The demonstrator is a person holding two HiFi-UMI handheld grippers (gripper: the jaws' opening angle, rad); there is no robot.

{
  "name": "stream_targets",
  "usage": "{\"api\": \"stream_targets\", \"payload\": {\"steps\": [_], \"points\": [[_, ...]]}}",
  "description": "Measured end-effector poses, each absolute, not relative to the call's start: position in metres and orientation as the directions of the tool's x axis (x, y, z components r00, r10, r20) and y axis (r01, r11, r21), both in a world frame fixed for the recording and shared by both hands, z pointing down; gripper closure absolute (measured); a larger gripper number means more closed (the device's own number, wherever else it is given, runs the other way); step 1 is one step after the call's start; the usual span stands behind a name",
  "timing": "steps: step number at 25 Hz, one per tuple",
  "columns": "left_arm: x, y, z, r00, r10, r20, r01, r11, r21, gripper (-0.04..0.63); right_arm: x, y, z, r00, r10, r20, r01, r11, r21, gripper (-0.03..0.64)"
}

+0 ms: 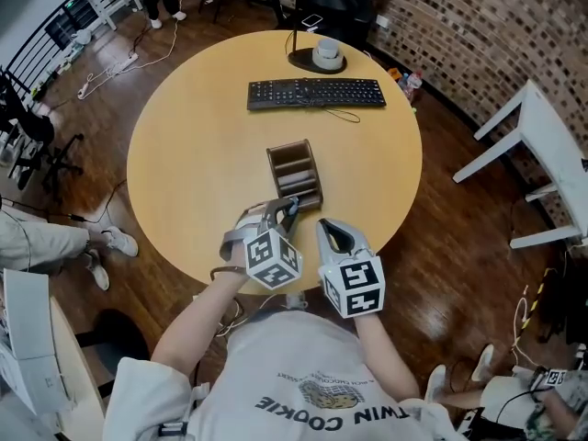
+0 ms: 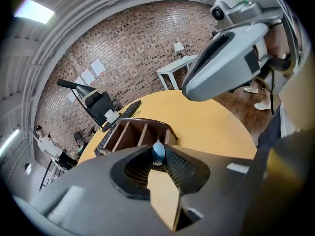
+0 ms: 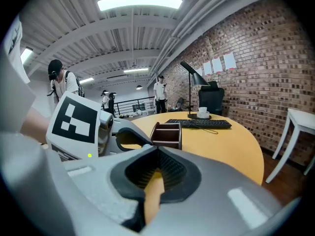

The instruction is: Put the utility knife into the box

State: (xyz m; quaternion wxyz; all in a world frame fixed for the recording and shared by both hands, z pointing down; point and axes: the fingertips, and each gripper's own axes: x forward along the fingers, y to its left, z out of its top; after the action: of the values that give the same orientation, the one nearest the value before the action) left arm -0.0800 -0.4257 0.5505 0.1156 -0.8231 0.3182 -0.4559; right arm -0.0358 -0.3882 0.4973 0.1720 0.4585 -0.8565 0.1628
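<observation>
Since the left gripper [image 1: 287, 211] pinches just the blue-handled utility knife [image 2: 158, 153] end, right gripper [image 1: 332, 230] closed empty, it might twist past the brown wooden partitioned box [image 1: 272, 165] at twelve o'clock.

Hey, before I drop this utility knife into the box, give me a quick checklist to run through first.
1. Utility knife held in the left claw: ok, its blue end sits between the pads.
2. Box upright with its top open: ok, the compartments look empty.
3. Left claw above a compartment: not ok, its tips are at the box's near edge, short of the openings.
4. Right claw out of the way: ok, it is beside the left one, shut on nothing and short of the box.
5. Blade retracted: cannot tell, only the blue end shows.
</observation>
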Motion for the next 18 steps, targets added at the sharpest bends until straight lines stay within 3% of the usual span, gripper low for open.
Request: {"api": "stream_targets", "payload": {"steps": [14, 18], "points": [[-0.078, -0.427, 0.568, 0.344, -0.595, 0.726, -0.348, -0.799, -0.49, 0.517, -0.03, -0.382, 0.499, -0.524, -0.718, 0.457, -0.839, 0.529, -0.131, 0.615], [-0.076, -0.426, 0.57, 0.348, -0.582, 0.735, -0.341, -0.809, -0.479, 0.477, -0.029, -0.382, 0.499, -0.529, -0.716, 0.457, -0.836, 0.533, -0.131, 0.614]]}}
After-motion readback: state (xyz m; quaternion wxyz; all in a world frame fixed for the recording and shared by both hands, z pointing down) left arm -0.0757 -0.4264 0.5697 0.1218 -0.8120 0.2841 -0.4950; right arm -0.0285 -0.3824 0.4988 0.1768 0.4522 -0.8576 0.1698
